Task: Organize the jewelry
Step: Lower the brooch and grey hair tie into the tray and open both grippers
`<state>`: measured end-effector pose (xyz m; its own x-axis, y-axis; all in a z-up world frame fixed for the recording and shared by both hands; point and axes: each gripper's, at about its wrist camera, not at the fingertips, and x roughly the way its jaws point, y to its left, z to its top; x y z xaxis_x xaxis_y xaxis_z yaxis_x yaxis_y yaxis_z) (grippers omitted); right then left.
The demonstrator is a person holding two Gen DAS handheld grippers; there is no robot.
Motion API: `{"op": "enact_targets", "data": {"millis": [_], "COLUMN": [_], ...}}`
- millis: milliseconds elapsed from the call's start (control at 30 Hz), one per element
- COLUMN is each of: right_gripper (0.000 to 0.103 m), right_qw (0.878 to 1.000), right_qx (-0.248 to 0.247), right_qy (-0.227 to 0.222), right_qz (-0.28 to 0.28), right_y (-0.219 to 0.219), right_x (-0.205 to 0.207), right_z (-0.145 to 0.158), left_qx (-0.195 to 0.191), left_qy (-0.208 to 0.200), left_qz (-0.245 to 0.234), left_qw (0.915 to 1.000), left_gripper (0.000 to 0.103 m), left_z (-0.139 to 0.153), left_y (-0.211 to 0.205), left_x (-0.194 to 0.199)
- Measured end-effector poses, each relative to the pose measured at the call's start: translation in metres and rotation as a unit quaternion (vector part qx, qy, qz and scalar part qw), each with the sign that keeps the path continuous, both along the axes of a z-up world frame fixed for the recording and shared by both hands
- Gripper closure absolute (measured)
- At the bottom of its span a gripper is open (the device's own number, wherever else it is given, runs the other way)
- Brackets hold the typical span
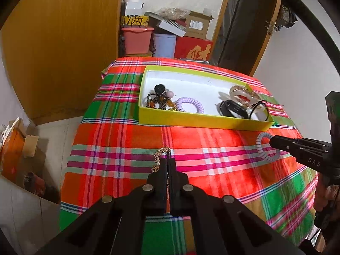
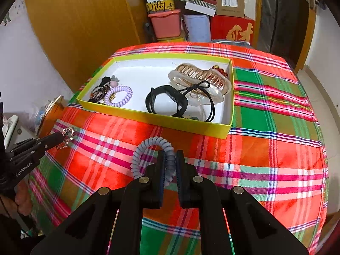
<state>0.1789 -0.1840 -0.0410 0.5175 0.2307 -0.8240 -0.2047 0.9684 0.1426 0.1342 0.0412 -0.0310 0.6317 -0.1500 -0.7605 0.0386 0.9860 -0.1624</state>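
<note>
Your left gripper (image 1: 167,161) is clamped on the gold chain bracelet (image 1: 159,156) over the plaid cloth (image 1: 119,140); your right gripper (image 2: 170,159) pinches the grey coil hair tie (image 2: 148,148) (both short of the yellow box (image 2: 148,114), which holds the other jewelry)

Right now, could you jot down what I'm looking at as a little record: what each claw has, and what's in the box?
left claw: shut on gold chain bracelet
right claw: shut on grey coil hair tie
surface: plaid cloth
yellow box: open, on the cloth beyond both claws
box contents: lilac coil tie, beaded pieces, black band, clear hair claw clip, black elastic
</note>
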Motion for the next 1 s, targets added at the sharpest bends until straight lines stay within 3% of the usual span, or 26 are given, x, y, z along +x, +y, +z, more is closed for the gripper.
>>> {"op": "enact_targets", "data": {"millis": [500,1000], "right_gripper": [0.093,0.093], "right_qw": [0.999,0.998], "right_qx": [0.013,0.023], "right_qy": [-0.030,-0.053], "right_qz": [0.000,0.008], "right_y": [-0.001,0.007], "right_x": [-0.011,0.042], "right_z": [0.031,0.050], "left_qx": [-0.002,-0.008], "left_qy": [-0.033,-0.048], "left_qz": [-0.022,-0.030], "left_qw": [0.9992,0.9984], "left_gripper": [0.103,0.103], "left_z": [0.036,0.052], "left_y": [-0.016,-0.013], "left_x": [-0.003,0.060]}}
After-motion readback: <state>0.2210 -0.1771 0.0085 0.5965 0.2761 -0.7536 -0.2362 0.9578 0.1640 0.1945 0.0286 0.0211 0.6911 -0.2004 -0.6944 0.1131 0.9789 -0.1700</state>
